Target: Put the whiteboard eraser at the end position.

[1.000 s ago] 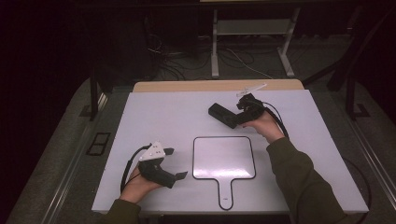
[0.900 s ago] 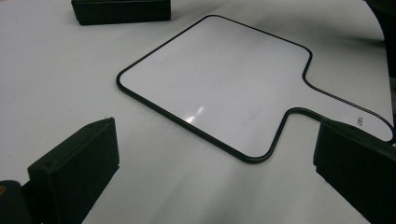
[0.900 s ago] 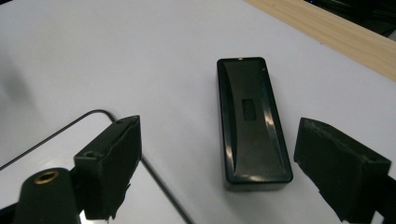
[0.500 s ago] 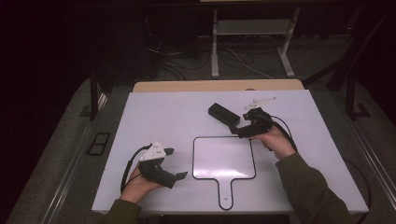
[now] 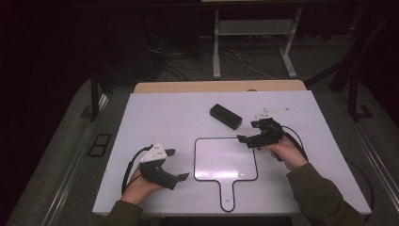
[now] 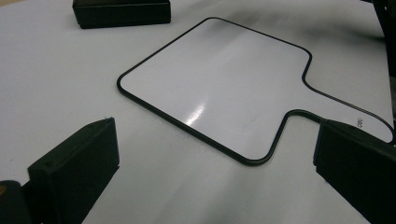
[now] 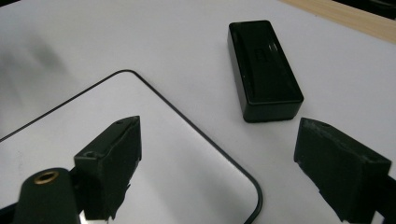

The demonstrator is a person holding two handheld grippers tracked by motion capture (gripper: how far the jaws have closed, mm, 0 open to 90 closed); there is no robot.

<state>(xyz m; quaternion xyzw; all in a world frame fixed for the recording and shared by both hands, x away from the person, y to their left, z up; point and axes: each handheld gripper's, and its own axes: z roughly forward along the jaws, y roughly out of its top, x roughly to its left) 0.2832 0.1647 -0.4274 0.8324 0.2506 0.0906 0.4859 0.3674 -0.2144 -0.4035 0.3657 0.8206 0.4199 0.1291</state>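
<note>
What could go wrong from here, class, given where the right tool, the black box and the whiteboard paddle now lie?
1. The right tool hangs open over the whiteboard paddle's far corner; lowering could scratch its glossy face.
2. The black box lies askew just beyond that corner, so a hasty reach might knock it rather than grip it.
3. The left tool, open beside the paddle's other edge, could nudge the board.

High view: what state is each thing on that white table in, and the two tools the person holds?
Black box: shut, lying flat on the table, free of both tools.
Paddle-shaped whiteboard: flat on the table, blank, handle toward the person.
Left tool: open, empty, beside the whiteboard's left edge.
Right tool: open, empty, at the whiteboard's far right corner, short of the box.
Table: white top, level.
</note>
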